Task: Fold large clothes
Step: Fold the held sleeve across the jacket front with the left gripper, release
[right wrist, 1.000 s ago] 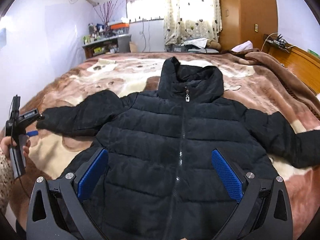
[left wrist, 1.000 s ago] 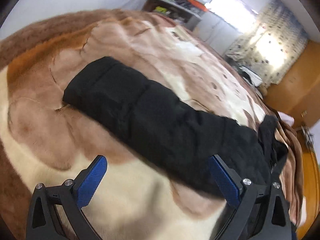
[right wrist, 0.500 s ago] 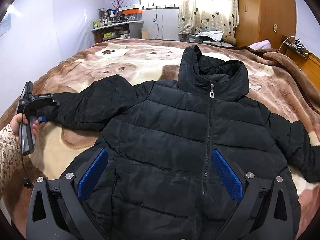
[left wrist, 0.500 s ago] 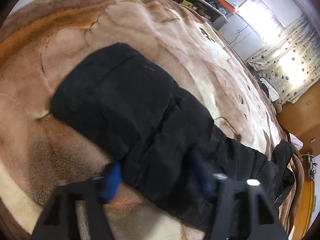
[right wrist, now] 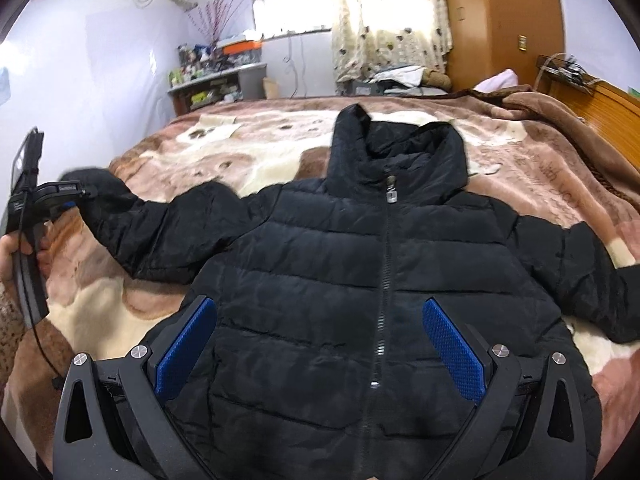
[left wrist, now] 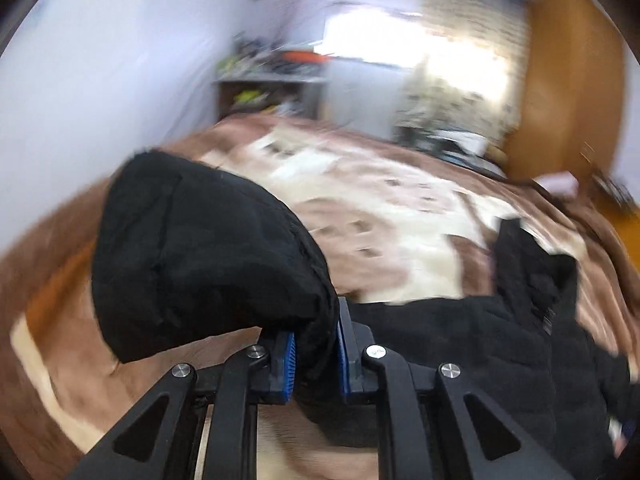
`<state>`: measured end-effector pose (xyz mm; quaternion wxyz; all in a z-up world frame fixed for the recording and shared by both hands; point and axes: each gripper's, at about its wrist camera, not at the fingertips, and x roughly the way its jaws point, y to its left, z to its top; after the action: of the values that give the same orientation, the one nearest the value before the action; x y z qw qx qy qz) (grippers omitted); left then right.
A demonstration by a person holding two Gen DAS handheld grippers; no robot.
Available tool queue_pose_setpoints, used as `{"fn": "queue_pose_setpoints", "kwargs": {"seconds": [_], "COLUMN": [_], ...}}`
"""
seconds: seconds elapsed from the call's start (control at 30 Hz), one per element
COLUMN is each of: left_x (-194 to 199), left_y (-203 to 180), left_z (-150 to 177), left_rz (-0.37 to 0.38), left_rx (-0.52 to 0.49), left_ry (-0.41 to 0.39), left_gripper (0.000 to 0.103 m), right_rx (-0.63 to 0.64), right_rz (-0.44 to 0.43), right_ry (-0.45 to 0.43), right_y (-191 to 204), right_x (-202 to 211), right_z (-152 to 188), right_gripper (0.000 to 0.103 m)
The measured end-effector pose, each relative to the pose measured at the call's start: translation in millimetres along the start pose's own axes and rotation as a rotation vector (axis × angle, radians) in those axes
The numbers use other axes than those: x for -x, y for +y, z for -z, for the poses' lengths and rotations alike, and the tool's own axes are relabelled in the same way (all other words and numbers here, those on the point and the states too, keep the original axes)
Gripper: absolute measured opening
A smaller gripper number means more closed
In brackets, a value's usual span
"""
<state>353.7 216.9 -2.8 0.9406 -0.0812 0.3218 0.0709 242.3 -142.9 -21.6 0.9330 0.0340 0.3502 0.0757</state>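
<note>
We are closing our left gripper (left wrist: 314, 354) on the sleeve (left wrist: 208, 256) of a black jacket (right wrist: 376, 280) spread on the bed (right wrist: 520, 168); our right gripper (right wrist: 320, 344) is hovering spread wide above it.

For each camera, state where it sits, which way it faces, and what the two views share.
Left wrist: on the left hand-held gripper, looking along its fingers across the bed toward the window; jaws closing on the jacket's sleeve.
Right wrist: on the right hand-held gripper, jaws open, above the jacket front, facing the window; a hand shows at the picture's left edge.
Shared: jacket, bed, window, cluttered shelf, and the left hand-held gripper holding the sleeve.
</note>
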Motion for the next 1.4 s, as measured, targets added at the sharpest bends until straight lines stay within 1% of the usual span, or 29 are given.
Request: {"fn": "queue_pose_setpoints", "kwargs": {"seconds": [0.1,0.17,0.27,0.3,0.33,0.37,0.43,0.5,0.6,0.63,0.7,0.77,0.83,0.87,0.93,1.0,1.03,1.07,1.1,1.13,1.17,1.27,1.3,1.33,1.37,1.4], "left_x": [10,14,18,18,15,16,10,4,-8,-13,-21,-30,-38,-42,-47,-43,-38,-32,-27,-19,-13,12,22,33,40,46], "left_y": [-50,-83,-137,-147,-167,-179,-206,-223,-248,-253,-265,-275,-278,-279,-279,-275,-267,-260,-251,-240,-231,-197,-185,-170,-160,-148], "left_z": [-6,-6,0,4,11,18,32,44,62,68,78,89,97,99,102,100,97,95,90,82,78,61,56,50,46,41], "left_rz": [0.067,0.109,0.133,0.141,0.161,0.170,0.155,0.154,0.157,0.146,0.151,0.179,0.187,0.192,0.217,0.281,0.305,0.313,0.326,0.349,0.358,0.359,0.349,0.339,0.332,0.312], "left_rx": [-0.080,-0.121,-0.241,-0.264,-0.305,-0.331,-0.396,-0.443,-0.510,-0.528,-0.559,-0.589,-0.592,-0.588,-0.572,-0.547,-0.538,-0.523,-0.494,-0.456,-0.437,-0.398,-0.388,-0.375,-0.369,-0.356], "left_ry": [0.034,0.045,0.060,0.071,0.102,0.116,0.132,0.135,0.162,0.175,0.204,0.254,0.291,0.310,0.341,0.357,0.346,0.337,0.340,0.345,0.344,0.323,0.320,0.307,0.298,0.289], "left_gripper": [0.017,0.017,0.017,0.017,0.017,0.017,0.017,0.017,0.018,0.018,0.020,0.024,0.026,0.029,0.030,0.034,0.039,0.048,0.053,0.065,0.068,0.068,0.068,0.071,0.077,0.079], "right_rx": [-0.045,-0.071,-0.101,-0.111,-0.121,-0.126,-0.146,-0.160,-0.180,-0.186,-0.199,-0.208,-0.206,-0.202,-0.191,-0.183,-0.175,-0.164,-0.155,-0.144,-0.128,-0.093,-0.082,-0.073,-0.059,-0.050], "right_rz": [0.002,0.019,0.037,0.047,0.057,0.061,0.073,0.081,0.094,0.096,0.099,0.105,0.113,0.118,0.124,0.125,0.126,0.126,0.127,0.125,0.115,0.088,0.085,0.079,0.051,0.038], "right_ry": [0.000,-0.002,-0.018,-0.023,-0.025,-0.025,-0.025,-0.023,-0.020,-0.017,-0.003,0.008,0.014,0.015,0.025,0.031,0.034,0.038,0.043,0.047,0.050,0.075,0.094,0.107,0.112,0.120], "right_y": [-19,-33,-51,-58,-64,-69,-81,-91,-103,-107,-115,-121,-124,-125,-126,-126,-125,-124,-122,-120,-116,-106,-101,-96,-88,-84], "right_x": [6,10,19,21,23,26,28,30,32,32,30,28,27,27,24,21,19,16,14,10,5,-13,-23,-30,-40,-47], "right_z": [2,4,5,5,5,5,8,10,13,14,17,19,20,20,20,18,16,14,12,9,5,-5,-8,-11,-14,-15], "right_gripper": [0.102,0.102,0.102,0.102,0.102,0.102,0.102,0.102,0.102,0.102,0.102,0.102,0.102,0.102,0.102,0.102,0.102,0.102,0.102,0.102,0.102,0.102,0.102,0.102,0.102,0.102]}}
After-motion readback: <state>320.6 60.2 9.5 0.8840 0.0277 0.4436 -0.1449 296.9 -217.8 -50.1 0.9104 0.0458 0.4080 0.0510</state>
